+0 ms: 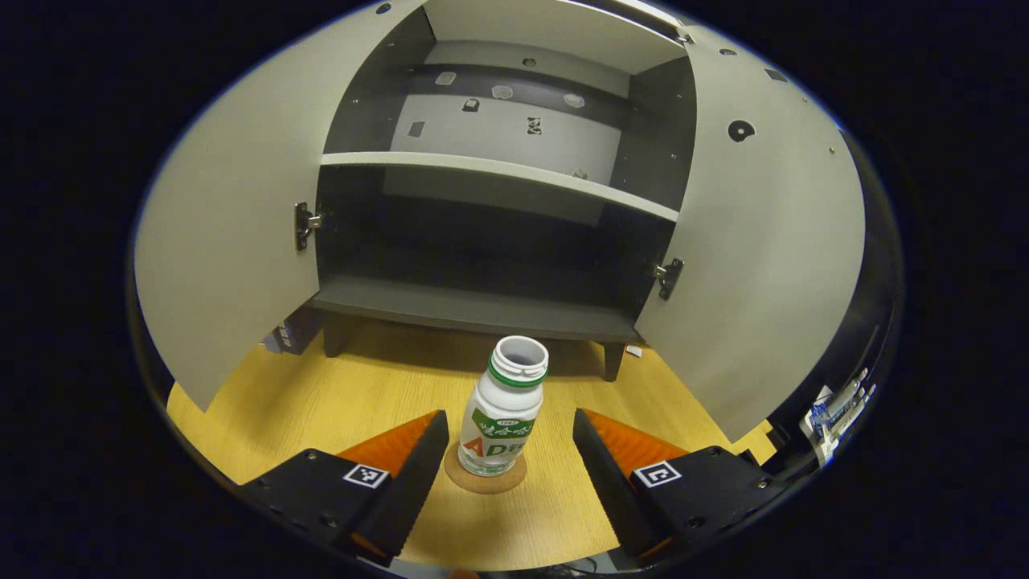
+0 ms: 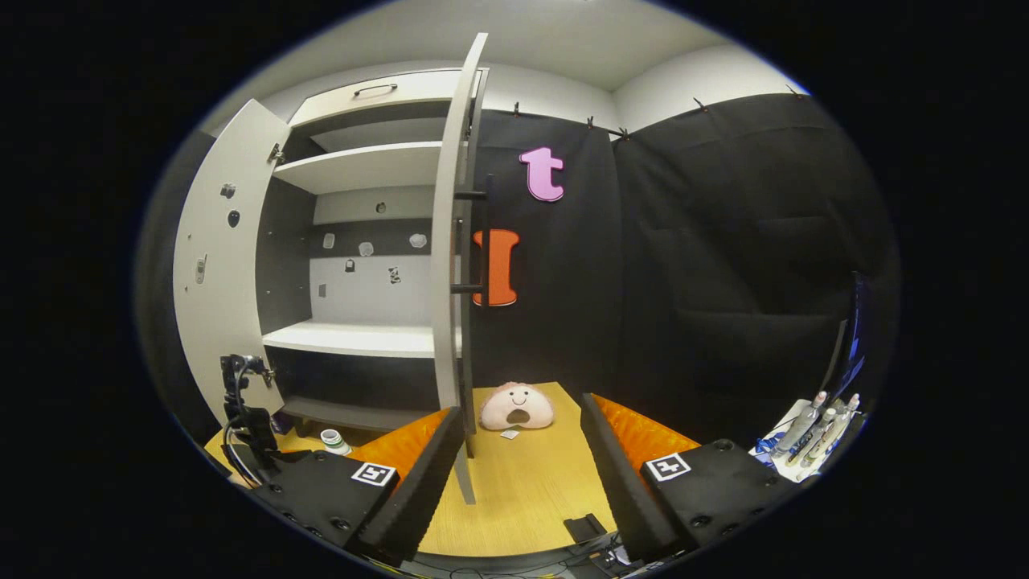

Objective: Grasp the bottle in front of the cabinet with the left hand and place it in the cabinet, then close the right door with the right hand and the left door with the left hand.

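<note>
Across the upper frame of the left gripper view, the grey two-door cabinet [image 1: 498, 225] stands open to receive the small white plastic bottle [image 1: 505, 406], upright on a round cork coaster [image 1: 485, 476] lower centre, between the left gripper's [image 1: 510, 450] wide-spread fingers. Lower centre of the right gripper view, the right gripper [image 2: 522, 450] waits, fingers wide apart, near the right door's edge [image 2: 450, 265].

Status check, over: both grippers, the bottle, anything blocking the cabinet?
Left gripper open, straddling white plastic bottle, not gripping. Right gripper open, holding nothing. Bottle upright on round coaster. Both grey cabinet doors open; lower shelf unobstructed.
</note>
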Demonstrator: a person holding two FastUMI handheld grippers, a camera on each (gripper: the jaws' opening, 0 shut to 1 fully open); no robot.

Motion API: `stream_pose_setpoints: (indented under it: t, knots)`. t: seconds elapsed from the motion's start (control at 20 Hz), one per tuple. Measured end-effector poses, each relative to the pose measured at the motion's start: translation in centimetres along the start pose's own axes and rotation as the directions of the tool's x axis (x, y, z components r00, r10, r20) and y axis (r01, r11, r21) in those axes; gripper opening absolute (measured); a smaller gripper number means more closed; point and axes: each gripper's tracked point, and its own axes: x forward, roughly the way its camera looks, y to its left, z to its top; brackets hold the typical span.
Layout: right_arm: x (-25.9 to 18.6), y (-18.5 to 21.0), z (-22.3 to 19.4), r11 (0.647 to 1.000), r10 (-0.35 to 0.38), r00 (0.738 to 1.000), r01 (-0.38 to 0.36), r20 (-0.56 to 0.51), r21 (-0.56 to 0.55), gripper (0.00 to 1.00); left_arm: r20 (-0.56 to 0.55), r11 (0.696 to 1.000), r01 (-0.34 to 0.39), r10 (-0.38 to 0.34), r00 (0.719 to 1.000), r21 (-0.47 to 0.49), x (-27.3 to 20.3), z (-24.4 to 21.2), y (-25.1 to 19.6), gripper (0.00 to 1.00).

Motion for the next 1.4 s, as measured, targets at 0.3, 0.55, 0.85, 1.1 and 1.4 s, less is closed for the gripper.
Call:
stream_pose_setpoints:
  t: [0.3,0.55,0.85,1.1,1.4]
  knots:
    - [1.4,-2.3,-1.0,1.000,-0.018,0.999,0.019,-0.045,0.004,0.97,-0.055,0.997,-0.072,0.074,0.996,0.038,4.1,-2.3,1.5,0.95]
    - [2.5,-3.8,-1.3,1.000,-0.020,0.997,0.018,-0.069,-0.025,0.97,-0.075,0.993,-0.094,0.099,0.992,0.072,5.3,-1.8,1.5,0.74]
    - [4.0,-4.2,-1.1,1.000,0.025,0.997,-0.026,-0.070,-0.015,0.97,-0.036,0.996,-0.029,0.032,0.999,0.082,2.3,5.1,-1.1,0.72]
    - [4.7,-3.7,-0.9,0.997,0.078,0.995,-0.077,-0.066,0.013,0.97,0.007,0.996,0.035,-0.036,0.999,0.082,-0.7,13.5,-3.1,0.71]
    - [4.8,-3.4,-0.8,0.994,0.111,0.992,-0.110,-0.063,0.027,0.97,0.142,0.991,0.052,-0.070,0.987,0.123,-3.0,24.7,-4.1,0.71]
